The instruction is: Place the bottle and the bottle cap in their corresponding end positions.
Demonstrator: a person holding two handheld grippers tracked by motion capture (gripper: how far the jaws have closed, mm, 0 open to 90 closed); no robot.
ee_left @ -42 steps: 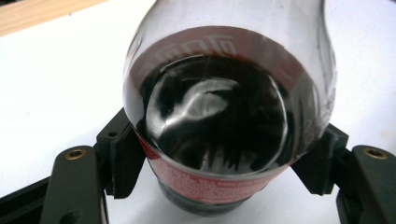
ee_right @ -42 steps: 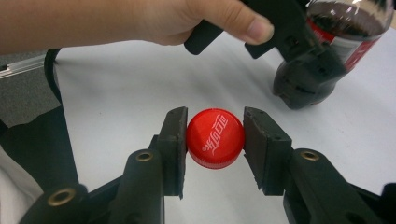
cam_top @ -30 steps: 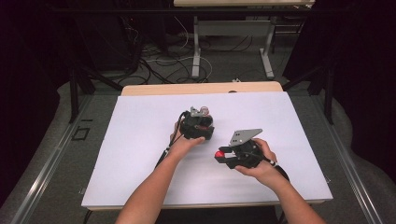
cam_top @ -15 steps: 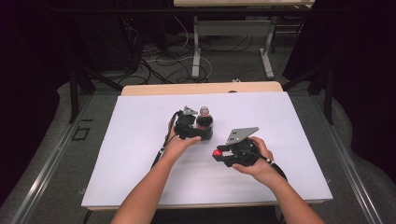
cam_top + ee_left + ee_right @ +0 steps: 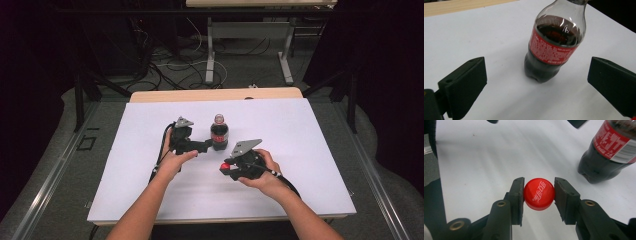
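the bottle (image 5: pixel 554 47) has its neck cut off by the frame's top edge.

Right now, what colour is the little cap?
Red with white writing; the cap shows best in the right gripper view.

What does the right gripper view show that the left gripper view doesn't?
Right gripper view: the red cap pinched between the right gripper jaws, plus the bottle's barcode side.

Left gripper view: the left gripper jaws standing wide apart, having just opened, with nothing between them, and the bottle's clear shoulder above the drink.

Both: the cola bottle standing upright on the white table, with its red label.
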